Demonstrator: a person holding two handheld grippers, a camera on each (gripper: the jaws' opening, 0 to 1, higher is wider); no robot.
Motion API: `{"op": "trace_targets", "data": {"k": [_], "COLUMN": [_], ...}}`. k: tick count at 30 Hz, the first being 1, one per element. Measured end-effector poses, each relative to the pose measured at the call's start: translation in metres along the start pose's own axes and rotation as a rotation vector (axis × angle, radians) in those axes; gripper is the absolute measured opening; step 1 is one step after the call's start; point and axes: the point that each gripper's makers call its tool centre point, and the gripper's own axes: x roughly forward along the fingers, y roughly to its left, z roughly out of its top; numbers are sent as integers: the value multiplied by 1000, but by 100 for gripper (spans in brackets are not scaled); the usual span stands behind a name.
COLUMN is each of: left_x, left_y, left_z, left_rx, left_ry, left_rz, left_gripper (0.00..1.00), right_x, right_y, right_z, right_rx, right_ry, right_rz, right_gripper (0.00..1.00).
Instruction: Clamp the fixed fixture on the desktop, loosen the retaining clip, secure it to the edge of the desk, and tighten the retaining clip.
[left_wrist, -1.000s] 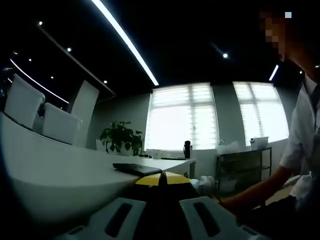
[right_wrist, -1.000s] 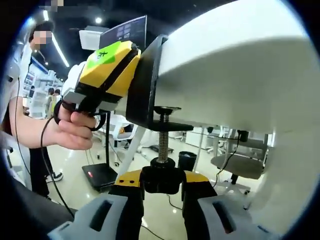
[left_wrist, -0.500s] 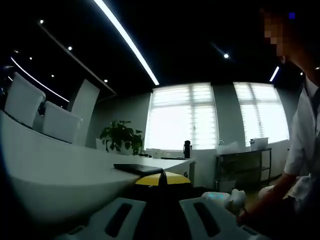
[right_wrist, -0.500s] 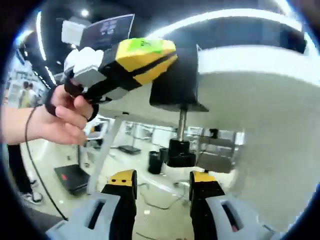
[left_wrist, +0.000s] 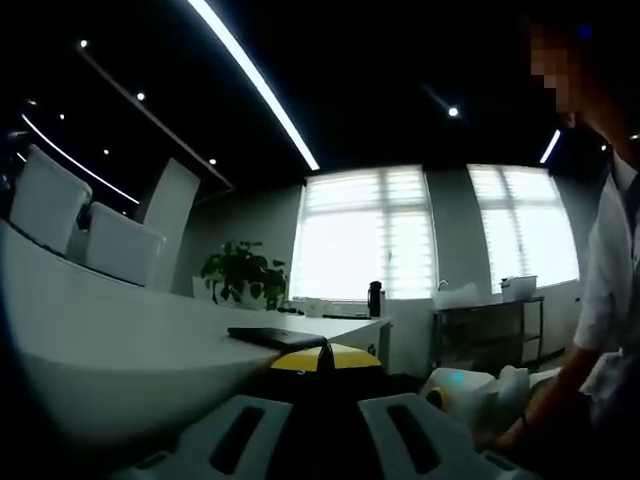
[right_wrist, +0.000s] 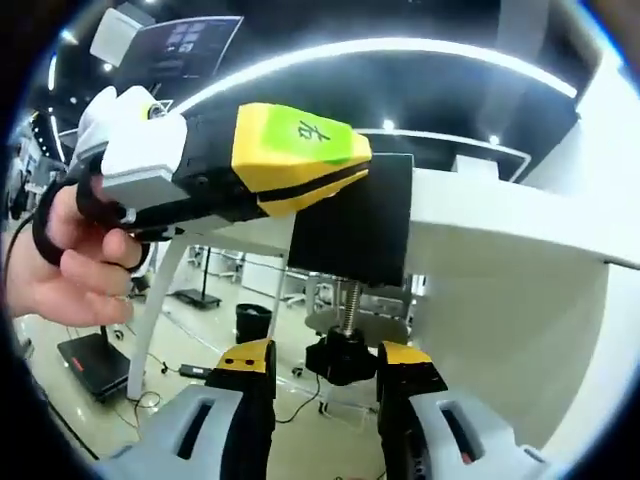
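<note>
Left gripper: it is seen in the right gripper view, held by a hand; its yellow jaws are closed on the black fixture. In the left gripper view the yellow tips are seen pressed together on a dark part.
Right gripper: its two jaws are seen apart, one on each side of the black knob. No touching of the knob can be made out; the jaws are parted and nothing is gripped.
Fixture: a black clamp is set on the edge of the white desk. Its flat plate faces the camera and a threaded screw hangs down from it to the knob.
Desk: in the left gripper view the white top is seen running away, with a dark flat object lying on it.
Surroundings: white chairs, a green plant, a dark bottle and bright windows are seen behind the desk. A person's white sleeve is seen at the right side of the left gripper view.
</note>
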Motion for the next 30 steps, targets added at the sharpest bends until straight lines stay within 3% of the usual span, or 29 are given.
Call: {"op": "trace_targets", "data": {"k": [9, 16, 21, 23, 30], "left_x": [1, 1, 1, 2, 1], "left_y": [0, 0, 1, 0, 0], "left_z": [0, 0, 1, 0, 0], "left_rx": [0, -2, -14, 19, 6], "left_ry": [0, 5, 5, 41, 21], "left_rz": [0, 0, -3, 8, -1], "left_gripper": [2, 2, 2, 2, 2], "right_x": [4, 10, 12, 9, 9], "right_y": [-11, -15, -10, -5, 2], "right_z": [-3, -2, -1, 1, -3], "right_rx": [-14, 2, 10, 22, -58], "right_ry": [18, 5, -24, -41, -48], "right_rz": [-37, 3, 149, 220, 444], "right_gripper": [29, 28, 28, 28, 28]}}
